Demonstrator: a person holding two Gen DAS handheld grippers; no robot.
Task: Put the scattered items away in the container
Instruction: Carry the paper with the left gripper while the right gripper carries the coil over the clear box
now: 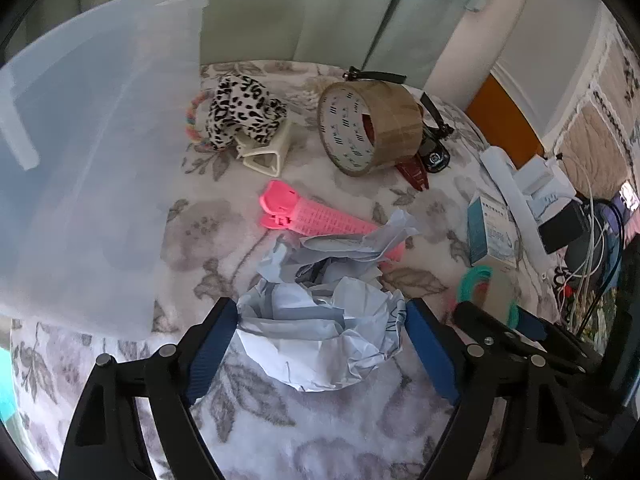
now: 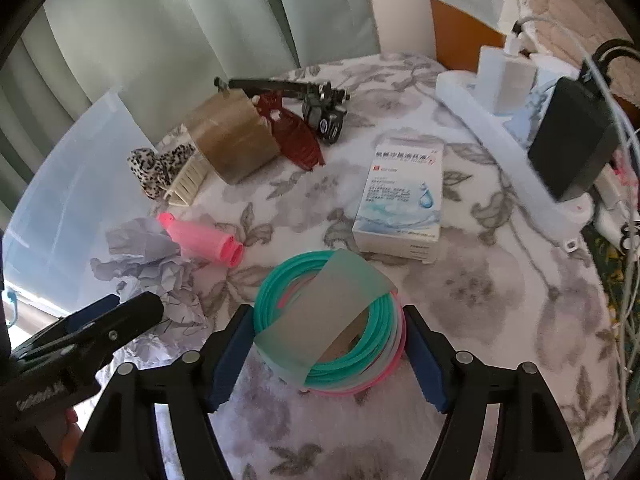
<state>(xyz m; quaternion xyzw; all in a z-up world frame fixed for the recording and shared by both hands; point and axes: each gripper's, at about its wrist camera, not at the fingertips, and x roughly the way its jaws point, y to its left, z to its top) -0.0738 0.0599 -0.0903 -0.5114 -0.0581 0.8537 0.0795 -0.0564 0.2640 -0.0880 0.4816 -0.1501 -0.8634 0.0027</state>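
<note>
The left gripper (image 1: 322, 344) stood spread around crumpled, creased white paper (image 1: 320, 320) near the front edge of the floral, fleecy cloth-covered table (image 1: 248, 432); pad contact could not be judged. The right gripper (image 2: 328, 354) straddled a coil of ribbed teal and pink rings (image 2: 352, 360) banded by a translucent sleeve; its blue pads sat against the coil's sides. The frosted plastic container (image 1: 80, 184) at the left edge was cut off, its interior indistinct.
</note>
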